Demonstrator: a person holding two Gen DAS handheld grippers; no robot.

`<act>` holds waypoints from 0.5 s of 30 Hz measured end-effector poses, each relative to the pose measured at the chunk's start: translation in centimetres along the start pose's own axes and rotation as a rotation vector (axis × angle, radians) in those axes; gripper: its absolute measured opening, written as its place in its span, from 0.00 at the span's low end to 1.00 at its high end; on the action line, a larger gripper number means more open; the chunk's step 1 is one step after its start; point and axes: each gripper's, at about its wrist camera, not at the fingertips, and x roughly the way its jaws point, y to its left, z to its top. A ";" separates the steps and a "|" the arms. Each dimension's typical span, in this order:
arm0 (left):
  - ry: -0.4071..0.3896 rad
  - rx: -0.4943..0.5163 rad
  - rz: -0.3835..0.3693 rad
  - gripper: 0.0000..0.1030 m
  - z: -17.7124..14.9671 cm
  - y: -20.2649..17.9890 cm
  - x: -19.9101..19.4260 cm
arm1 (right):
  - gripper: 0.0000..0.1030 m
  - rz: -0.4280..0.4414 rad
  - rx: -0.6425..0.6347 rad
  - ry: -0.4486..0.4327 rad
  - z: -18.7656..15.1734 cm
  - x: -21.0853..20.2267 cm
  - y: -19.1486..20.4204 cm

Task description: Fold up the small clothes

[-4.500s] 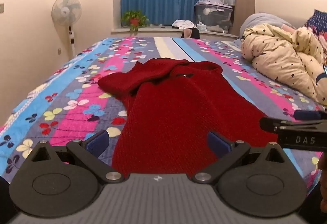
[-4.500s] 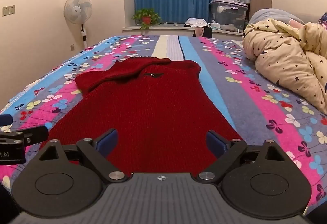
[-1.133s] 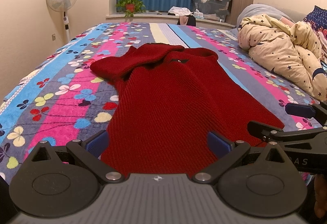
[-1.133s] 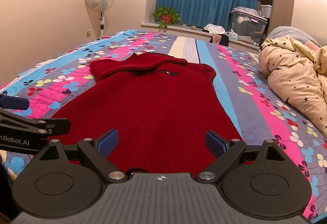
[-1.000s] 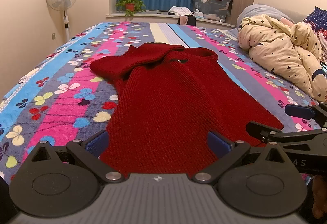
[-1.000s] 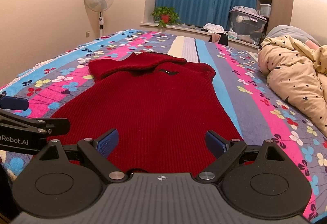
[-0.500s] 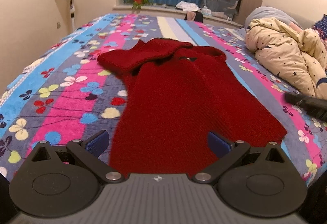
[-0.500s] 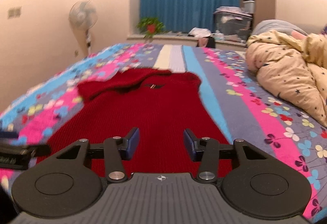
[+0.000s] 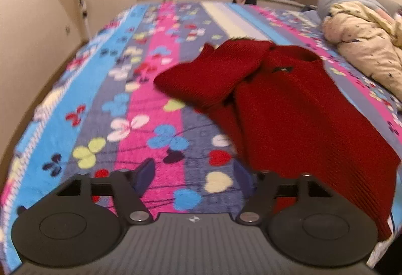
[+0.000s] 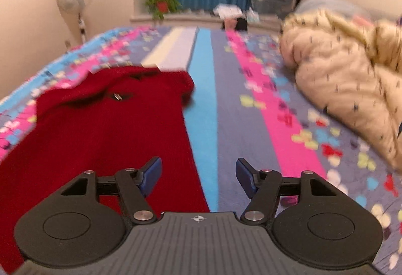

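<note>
Both grippers, left gripper and right gripper, hover parted beside sweater.

No readable text, labels, brands or numbers in either view; both are motion-blurred.

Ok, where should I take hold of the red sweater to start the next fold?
I'd take the red sweater by its two near hem corners, coming in low from the bed's near edge. It lies flat with the neck far away and one sleeve already folded across the chest. The left gripper and right gripper are both open, outside the sweater's left and right side edges.
</note>
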 end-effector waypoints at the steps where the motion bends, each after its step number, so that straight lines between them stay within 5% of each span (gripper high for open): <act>1: 0.018 -0.012 -0.002 0.63 0.2 0.4 1.0 | 0.51 -0.002 0.000 0.053 -0.3 1.4 -0.2; 2: 0.032 -0.020 -0.002 0.61 0.2 0.6 1.8 | 0.44 -0.004 -0.017 0.085 -0.3 2.4 -0.2; 6: 0.054 -0.020 -0.029 0.59 1.0 0.0 4.3 | 0.45 0.025 -0.022 0.118 -0.3 4.7 0.7; 15: 0.050 0.046 -0.059 0.57 2.6 -2.9 8.7 | 0.64 0.061 -0.116 0.269 -1.1 9.3 2.3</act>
